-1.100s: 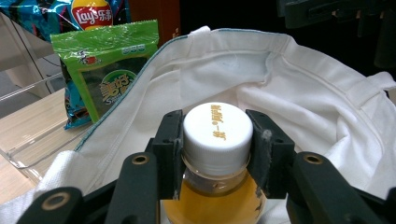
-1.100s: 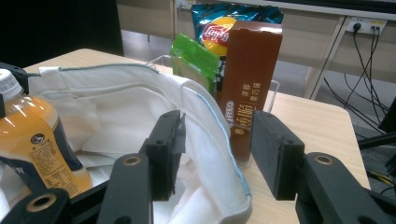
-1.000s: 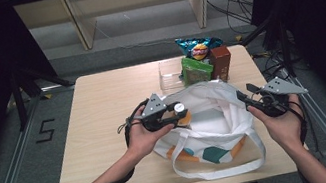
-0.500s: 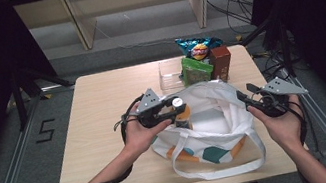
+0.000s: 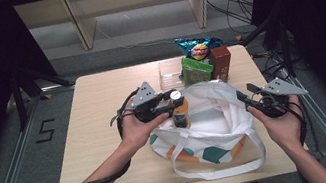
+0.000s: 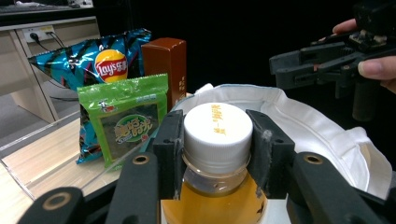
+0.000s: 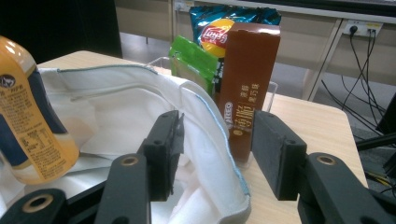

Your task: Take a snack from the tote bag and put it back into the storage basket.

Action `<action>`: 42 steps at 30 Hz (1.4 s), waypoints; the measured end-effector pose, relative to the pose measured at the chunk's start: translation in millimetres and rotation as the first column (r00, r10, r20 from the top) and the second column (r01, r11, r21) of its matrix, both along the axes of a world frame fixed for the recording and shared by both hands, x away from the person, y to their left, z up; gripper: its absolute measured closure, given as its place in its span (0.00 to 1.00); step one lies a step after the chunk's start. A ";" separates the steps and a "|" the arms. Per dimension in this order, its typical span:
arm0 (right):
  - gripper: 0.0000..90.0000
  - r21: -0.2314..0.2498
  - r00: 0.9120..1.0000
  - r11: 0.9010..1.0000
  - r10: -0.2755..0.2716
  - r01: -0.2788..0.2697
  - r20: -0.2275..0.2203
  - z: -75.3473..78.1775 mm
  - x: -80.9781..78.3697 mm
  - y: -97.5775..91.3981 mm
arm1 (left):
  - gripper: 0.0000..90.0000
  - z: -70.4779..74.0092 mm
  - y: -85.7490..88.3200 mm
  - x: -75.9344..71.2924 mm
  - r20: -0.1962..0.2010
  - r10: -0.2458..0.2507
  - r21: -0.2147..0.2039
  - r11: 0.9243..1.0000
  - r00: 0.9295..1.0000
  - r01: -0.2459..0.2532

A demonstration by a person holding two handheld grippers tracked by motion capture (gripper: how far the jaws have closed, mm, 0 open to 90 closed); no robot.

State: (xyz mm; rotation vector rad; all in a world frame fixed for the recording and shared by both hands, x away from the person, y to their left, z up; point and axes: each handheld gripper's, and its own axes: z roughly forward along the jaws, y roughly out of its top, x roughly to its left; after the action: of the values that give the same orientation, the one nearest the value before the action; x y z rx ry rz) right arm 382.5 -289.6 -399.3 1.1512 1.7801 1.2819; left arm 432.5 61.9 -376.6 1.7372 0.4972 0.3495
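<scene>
Over the open mouth of the white bag, near its left rim, the left gripper is holding an orange drink bottle upright; its two jaws are pressing on the sides of the white cap, so it is grasping the bottle at the neck. The bottle's lower part is hanging inside the bag's opening, and the bag is lying on the tabletop with its handles reaching toward the near edge.

At the right rim of the bag, the right gripper is standing with its jaws apart, one jaw inside the bag and one outside, and the folded rim is passing between them. Its pads are not pressing on the cloth, so it is released.

Behind the bag, close to the far edge of the tabletop, a brown box, a green snack pack and a blue chips bag are standing together by a clear tray. The left part of the tabletop is giving free room.
</scene>
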 end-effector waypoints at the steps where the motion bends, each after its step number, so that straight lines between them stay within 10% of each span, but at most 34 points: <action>1: 0.59 0.000 1.000 1.000 0.000 0.000 0.000 0.0 0.0 0.0 | 0.65 0.0 0.0 0.0 0.000 0.000 0.000 1.000 1.000 0.000; 42: 0.58 -0.008 1.000 1.000 0.017 -0.017 -0.003 -0.1 -0.6 0.6 | 0.65 36.9 9.2 13.1 0.029 0.031 -0.057 0.998 0.999 -0.030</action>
State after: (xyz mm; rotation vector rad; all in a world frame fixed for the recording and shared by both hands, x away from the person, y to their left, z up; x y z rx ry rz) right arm 381.9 -289.0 -399.5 1.1365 1.7985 1.2824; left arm 445.7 71.0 -339.7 1.6684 0.5079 0.3792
